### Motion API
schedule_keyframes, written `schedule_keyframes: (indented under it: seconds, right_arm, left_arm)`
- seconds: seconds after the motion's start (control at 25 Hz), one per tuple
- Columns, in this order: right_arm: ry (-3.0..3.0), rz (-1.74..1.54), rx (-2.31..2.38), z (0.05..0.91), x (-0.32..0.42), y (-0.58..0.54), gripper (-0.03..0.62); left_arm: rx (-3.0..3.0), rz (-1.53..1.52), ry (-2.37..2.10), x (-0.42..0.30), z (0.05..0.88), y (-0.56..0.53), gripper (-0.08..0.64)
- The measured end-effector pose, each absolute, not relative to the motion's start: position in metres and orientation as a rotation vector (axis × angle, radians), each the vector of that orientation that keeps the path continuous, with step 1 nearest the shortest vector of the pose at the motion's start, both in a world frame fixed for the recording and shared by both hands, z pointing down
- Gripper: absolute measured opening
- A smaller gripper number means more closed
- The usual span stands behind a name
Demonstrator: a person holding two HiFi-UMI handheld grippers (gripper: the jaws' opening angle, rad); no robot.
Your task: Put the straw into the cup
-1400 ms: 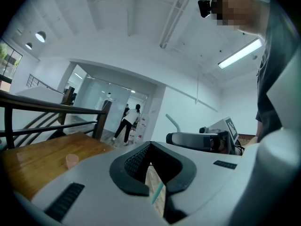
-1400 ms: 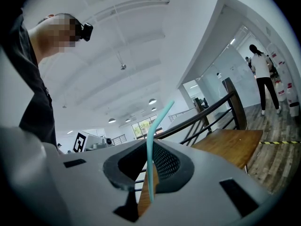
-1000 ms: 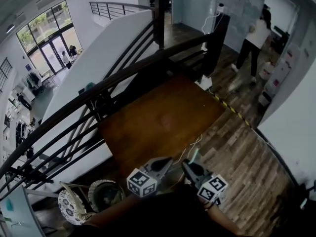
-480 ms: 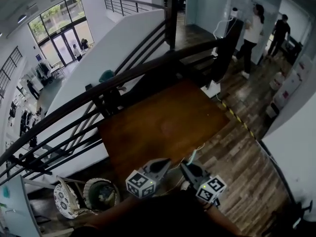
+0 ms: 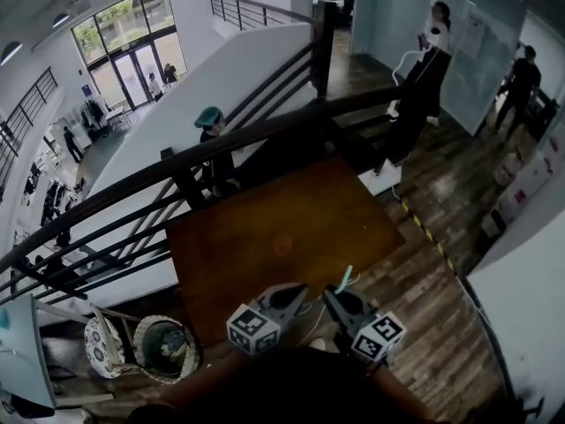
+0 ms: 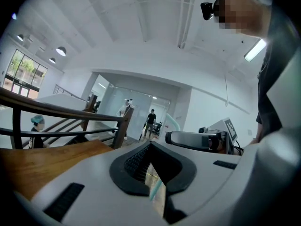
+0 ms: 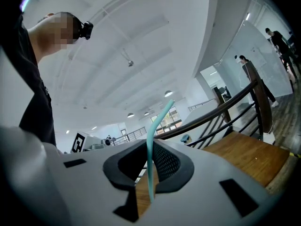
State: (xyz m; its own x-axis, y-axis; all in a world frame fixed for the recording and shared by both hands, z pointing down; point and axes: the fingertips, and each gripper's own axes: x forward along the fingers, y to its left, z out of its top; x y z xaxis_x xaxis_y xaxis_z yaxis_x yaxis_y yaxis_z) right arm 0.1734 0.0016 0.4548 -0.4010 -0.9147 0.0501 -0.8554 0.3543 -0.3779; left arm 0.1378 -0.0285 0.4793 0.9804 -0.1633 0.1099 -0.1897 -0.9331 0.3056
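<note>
Your right gripper [image 7: 149, 171] has its fingers pinching the teal straw [image 7: 153, 135] upright, with the bent tip above them. Your left gripper [image 6: 151, 173] fingers sit close together; I cannot tell whether they grip anything. No cup shows beyond either pair of fingers, so look for it across the table [image 5: 265, 228] ahead, and hold that pinch firm.

- A brown wooden desk [image 5: 265, 237] stands with its far edge against a dark railing [image 5: 177, 162]; a faint pale spot marks its top.
- The plank floor [image 5: 433, 299] to the right carries striped tape [image 5: 424, 228] and a white box [image 5: 381, 179].
</note>
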Motion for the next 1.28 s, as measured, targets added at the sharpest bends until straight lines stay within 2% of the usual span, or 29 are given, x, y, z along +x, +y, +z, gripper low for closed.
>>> schedule_keyframes:
  seconds: [0.52, 1.28]
  right_arm:
    - [2.514, -0.557, -1.473, 0.455, 0.248, 0.000, 0.038]
    - [2.496, -0.596, -1.484, 0.461, 0.266, -0.023, 0.038]
  left_arm:
    - [2.780, 0.108, -0.439, 0.199, 0.473, -0.023, 0.011]
    - [2.772, 0.128, -0.402, 0.223, 0.481, -0.046, 0.011]
